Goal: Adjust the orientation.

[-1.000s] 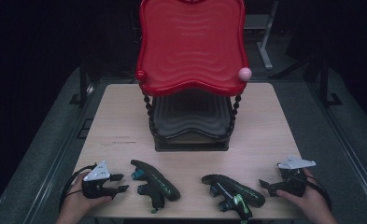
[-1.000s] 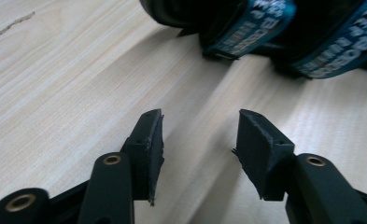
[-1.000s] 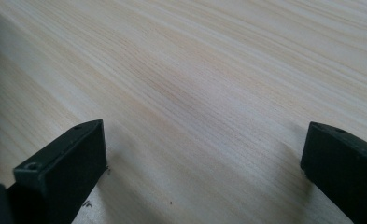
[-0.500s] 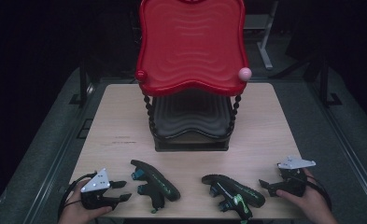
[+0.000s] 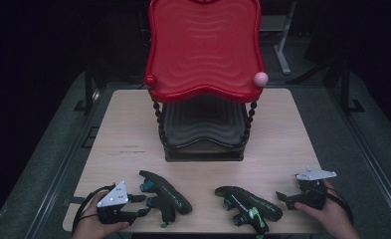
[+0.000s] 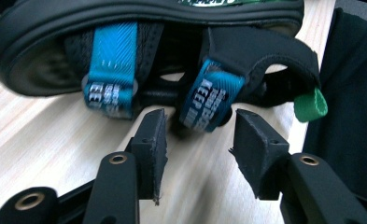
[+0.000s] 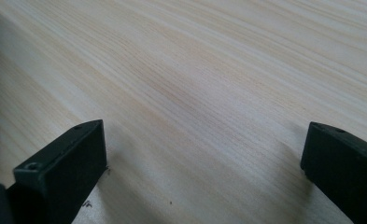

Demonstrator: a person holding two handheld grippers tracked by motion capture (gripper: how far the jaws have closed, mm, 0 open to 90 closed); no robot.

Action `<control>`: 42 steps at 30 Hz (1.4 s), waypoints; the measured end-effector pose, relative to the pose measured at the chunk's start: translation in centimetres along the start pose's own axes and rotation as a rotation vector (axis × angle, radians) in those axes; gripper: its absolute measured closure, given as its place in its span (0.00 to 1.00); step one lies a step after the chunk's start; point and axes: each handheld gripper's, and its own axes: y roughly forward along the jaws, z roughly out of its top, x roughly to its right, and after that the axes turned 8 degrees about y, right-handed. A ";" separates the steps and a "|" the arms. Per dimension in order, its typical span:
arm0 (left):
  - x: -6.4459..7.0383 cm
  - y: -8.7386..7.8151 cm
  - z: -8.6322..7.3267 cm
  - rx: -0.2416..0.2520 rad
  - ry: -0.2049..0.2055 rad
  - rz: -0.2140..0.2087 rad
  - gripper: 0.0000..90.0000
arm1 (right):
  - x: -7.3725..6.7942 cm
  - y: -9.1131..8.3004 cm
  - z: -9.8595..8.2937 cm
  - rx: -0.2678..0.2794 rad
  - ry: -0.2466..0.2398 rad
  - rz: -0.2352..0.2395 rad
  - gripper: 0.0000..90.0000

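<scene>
We've got the left tongs (image 6: 197, 140) open, lined up on the sandal's blue strap (image 6: 211, 95) — right tongs (image 7: 204, 163) gaping over bare tabletop (image 7: 218, 70).

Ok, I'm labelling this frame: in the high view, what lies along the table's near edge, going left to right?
Left gripper → left sandal → right sandal → right gripper.

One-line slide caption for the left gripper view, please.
Open left hand-held gripper approaches a black sandal with blue straps lying on its side on the light wooden table.
</scene>
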 end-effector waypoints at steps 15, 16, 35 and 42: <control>-0.3 0.3 0.9 0.048 0.029 0.007 0.75 | 0.0 0.0 0.0 0.002 0.000 0.000 0.00; -0.3 0.3 0.9 0.048 0.029 0.007 0.75 | 0.0 0.0 0.0 0.002 0.000 0.000 0.00; -0.4 -2.5 2.0 0.181 -0.069 0.055 0.77 | 0.0 0.0 0.0 0.000 -0.003 0.004 0.00; -0.7 -2.1 2.1 0.189 -0.102 0.043 0.77 | 0.1 0.0 0.0 0.001 -0.003 0.004 0.00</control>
